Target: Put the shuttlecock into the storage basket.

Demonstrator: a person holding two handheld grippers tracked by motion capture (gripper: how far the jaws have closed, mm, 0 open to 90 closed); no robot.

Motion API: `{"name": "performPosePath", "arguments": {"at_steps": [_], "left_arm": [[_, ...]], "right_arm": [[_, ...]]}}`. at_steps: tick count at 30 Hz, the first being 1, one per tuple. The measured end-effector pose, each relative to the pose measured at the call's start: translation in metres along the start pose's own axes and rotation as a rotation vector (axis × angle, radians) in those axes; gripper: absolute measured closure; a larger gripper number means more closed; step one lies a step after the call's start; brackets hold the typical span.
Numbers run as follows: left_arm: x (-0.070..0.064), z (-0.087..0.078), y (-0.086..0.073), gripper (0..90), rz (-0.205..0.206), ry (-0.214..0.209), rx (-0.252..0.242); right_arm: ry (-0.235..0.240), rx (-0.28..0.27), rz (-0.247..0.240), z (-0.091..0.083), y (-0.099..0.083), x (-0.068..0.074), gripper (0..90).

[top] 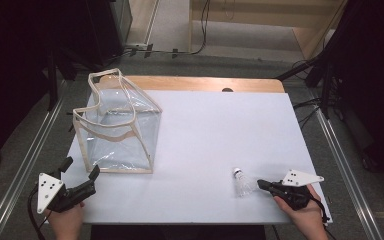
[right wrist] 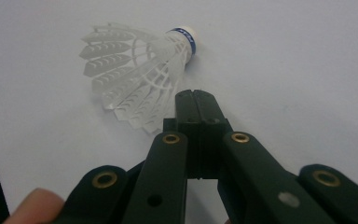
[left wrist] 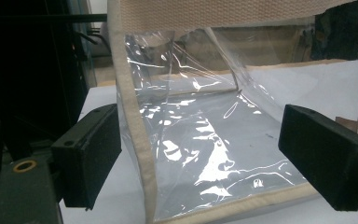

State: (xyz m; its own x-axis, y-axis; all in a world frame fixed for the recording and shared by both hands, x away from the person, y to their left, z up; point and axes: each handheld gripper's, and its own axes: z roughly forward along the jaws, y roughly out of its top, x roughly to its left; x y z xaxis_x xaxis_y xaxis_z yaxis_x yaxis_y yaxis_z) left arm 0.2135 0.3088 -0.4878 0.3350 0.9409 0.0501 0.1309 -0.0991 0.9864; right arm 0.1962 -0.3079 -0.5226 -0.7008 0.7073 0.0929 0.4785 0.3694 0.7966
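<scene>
A white plastic shuttlecock (top: 241, 181) with a blue-banded cork lies on its side on the white table sheet (top: 210, 135), near the front right. My right gripper (top: 261, 184) is just right of it, jaws shut together. In the right gripper view the shut tips (right wrist: 196, 99) rest at the edge of the shuttlecock's (right wrist: 130, 74) skirt, holding nothing. A clear plastic tote bag (top: 117, 127) with beige trim stands upright at the left. My left gripper (top: 81, 169) is open just in front of its near left corner. In the left gripper view the bag's beige corner seam (left wrist: 137, 140) stands between the wide-apart pads (left wrist: 93, 154).
A wooden table edge (top: 205, 83) shows beyond the sheet at the back. Metal rails (top: 25, 160) run along both sides of the table. Dark equipment stands (top: 340, 70) and cables sit at the back corners.
</scene>
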Motion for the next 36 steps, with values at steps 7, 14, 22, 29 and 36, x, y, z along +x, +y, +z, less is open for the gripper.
{"name": "performPosePath", "arguments": {"at_steps": [7,14,22,29,36], "left_arm": [[0.000,0.000,0.000,13.7,0.005,-0.001,0.002],[0.000,0.000,0.000,13.7,0.004,0.000,0.002],[0.000,0.000,0.000,13.7,0.004,-0.001,0.004],[0.000,-0.001,0.000,13.7,0.001,-0.001,0.002],[0.000,-0.001,0.000,13.7,0.000,-0.002,-0.002]], "right_arm": [[0.041,0.006,-0.027,0.006,0.004,0.007,87.5],[0.064,0.004,-0.058,0.013,0.010,0.012,87.4],[0.098,0.010,-0.096,0.024,0.019,0.025,87.4],[0.122,0.012,-0.115,0.033,0.026,0.032,87.4],[0.127,0.009,-0.150,0.049,0.042,0.042,87.4]]}}
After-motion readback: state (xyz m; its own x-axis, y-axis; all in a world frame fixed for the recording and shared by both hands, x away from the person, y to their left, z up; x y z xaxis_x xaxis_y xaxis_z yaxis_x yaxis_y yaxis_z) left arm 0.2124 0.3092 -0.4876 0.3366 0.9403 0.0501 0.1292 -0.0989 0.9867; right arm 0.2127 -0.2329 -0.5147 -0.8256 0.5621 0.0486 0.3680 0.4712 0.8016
